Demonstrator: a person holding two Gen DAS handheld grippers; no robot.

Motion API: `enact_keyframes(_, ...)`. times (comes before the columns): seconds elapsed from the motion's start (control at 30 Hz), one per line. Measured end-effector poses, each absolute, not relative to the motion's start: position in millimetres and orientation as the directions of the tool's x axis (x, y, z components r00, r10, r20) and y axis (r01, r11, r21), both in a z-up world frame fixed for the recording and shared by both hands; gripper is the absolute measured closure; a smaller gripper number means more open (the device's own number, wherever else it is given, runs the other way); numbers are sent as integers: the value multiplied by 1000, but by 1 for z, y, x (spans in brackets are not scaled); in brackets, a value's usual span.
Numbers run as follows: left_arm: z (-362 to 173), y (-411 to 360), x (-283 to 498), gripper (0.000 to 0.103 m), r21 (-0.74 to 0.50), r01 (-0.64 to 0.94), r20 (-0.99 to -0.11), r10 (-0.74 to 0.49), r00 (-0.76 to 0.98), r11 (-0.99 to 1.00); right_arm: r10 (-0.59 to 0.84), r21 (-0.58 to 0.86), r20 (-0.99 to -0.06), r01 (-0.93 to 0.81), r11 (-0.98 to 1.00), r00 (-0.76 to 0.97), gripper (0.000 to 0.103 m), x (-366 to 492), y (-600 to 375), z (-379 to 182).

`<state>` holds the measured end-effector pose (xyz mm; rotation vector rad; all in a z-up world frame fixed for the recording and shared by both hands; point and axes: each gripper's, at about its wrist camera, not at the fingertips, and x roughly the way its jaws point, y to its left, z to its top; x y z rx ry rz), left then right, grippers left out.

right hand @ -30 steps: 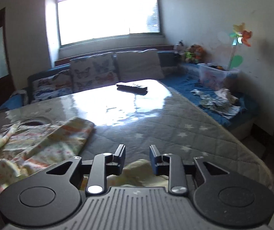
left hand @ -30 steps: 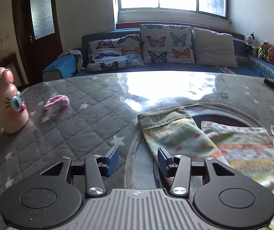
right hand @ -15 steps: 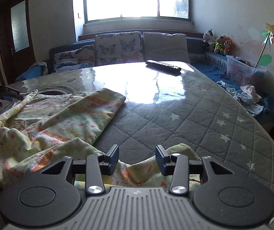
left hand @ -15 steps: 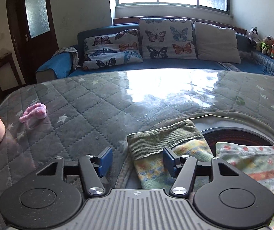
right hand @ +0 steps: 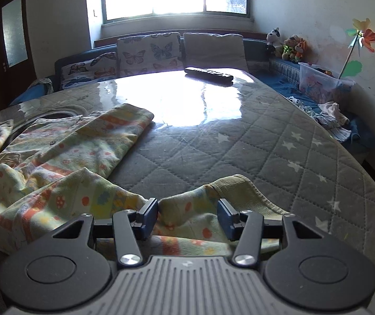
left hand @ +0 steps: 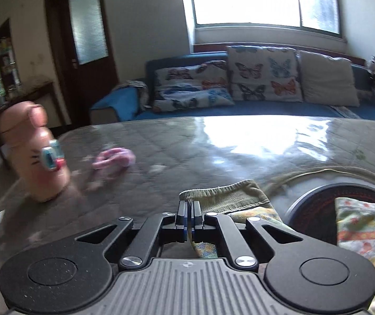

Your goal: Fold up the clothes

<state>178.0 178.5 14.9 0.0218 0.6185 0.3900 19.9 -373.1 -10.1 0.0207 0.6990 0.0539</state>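
Clothes here means one small patterned garment (right hand: pixel 63 152), pale yellow with orange stripes and mushroom prints, spread loosely and rumpled across the near half of a grey quilted tabletop (right hand: pixel 253 144) with white stars. It lies mostly to my left in the right wrist view, its body running away from me toward the window, with one sleeve or leg trailing across in front of my right gripper (right hand: pixel 187 216). That limb ends in a ribbed olive cuff (right hand: pixel 242 191) lying just right of the gap between my fingers. My right gripper is spread wide, the cloth lying between and under its two fingers, nothing pinched. My left gripper (left hand: pixel 188 218) is at the garment's opposite end and is closed tight on the edge of another ribbed olive cuff (left hand: pixel 226 197), the fabric pinched between its blue pads, the cuff fanning out to the right of the jaws. So the garment's long line runs roughly from one gripper to the other, each at a cuffed end; the right cuff is the one left free, and my right gripper is far nearer to it. Smaller things stand apart: a black remote control (right hand: pixel 208 74) at the far edge, a pink cartoon bottle (left hand: pixel 33 152) well left of my left gripper, and a small pink toy (left hand: pixel 113 158) beside it.
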Motion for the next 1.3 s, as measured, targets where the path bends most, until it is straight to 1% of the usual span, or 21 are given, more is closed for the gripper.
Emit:
enact_keyframes(0.2,29,223,109,101,134,-488,-544,475,692,863,7,24,-656,12,1000,755,52,12,-386,-16)
enact_keyframes(0.53,25,254,-14,101,117,-634,-571,574,587,765,-11,0,-657,14,1000,754,51,10,-394,-18)
enact_keyframes(0.8,6,260,-49,100,138,-643,-637,564,525,753,12,-47,-641,-55,997,767,50,47,-381,-18)
enact_keyframes(0.83,8,261,-48,96,143,-641,-634,567,526,754,12,-56,-641,-62,997,768,50,50,-378,-15)
enact_keyframes(0.87,11,261,-47,94,148,-638,-630,569,528,755,12,-65,-640,-69,996,768,51,53,-376,-13)
enact_keyframes(0.93,15,261,-45,94,158,-634,-623,574,531,757,12,-82,-640,-84,993,769,51,58,-370,-7)
enact_keyframes(1.0,22,261,-41,86,150,-628,-610,572,549,763,43,-74,-631,-115,991,774,51,61,-365,1)
enact_keyframes(1.03,26,261,-39,76,144,-626,-603,570,559,767,75,-57,-633,-143,988,771,51,64,-360,4)
enact_keyframes(1.07,30,259,-36,69,137,-614,-597,559,575,778,108,-39,-634,-171,984,766,52,68,-355,8)
enact_keyframes(1.17,40,245,-22,65,111,-555,-585,506,634,824,195,14,-636,-242,970,747,53,82,-338,13)
enact_keyframes(1.3,45,214,8,65,83,-426,-599,387,701,901,279,62,-637,-313,948,719,53,104,-314,16)
